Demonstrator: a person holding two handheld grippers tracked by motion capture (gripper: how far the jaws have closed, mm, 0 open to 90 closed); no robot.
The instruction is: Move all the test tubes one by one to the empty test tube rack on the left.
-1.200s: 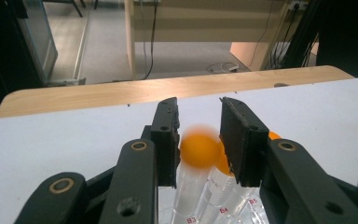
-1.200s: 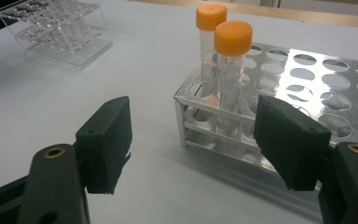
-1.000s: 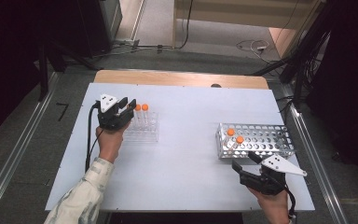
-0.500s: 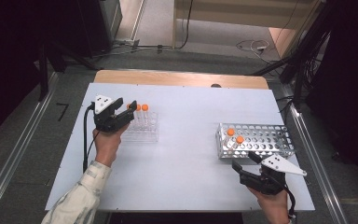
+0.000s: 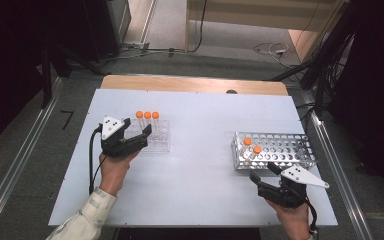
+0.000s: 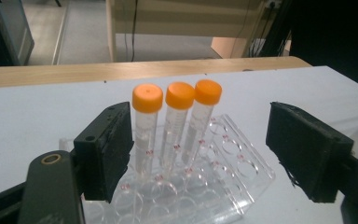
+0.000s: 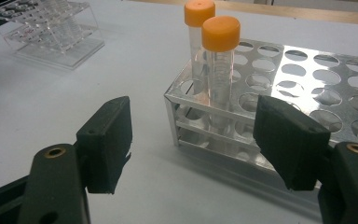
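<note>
High view: metal rack (image 5: 280, 150) well apart.

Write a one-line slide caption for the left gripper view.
Open left gripper facing three orange-capped tubes standing in a clear rack.

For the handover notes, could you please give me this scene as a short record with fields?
work in hand: moving orange-capped tubes between two racks
clear rack: three capped tubes upright in a row
metal rack: two capped tubes at its near-left corner
left gripper: at the clear rack, jaws just been opening, nothing between them
right gripper: open, short of the metal rack
table: white top
</note>
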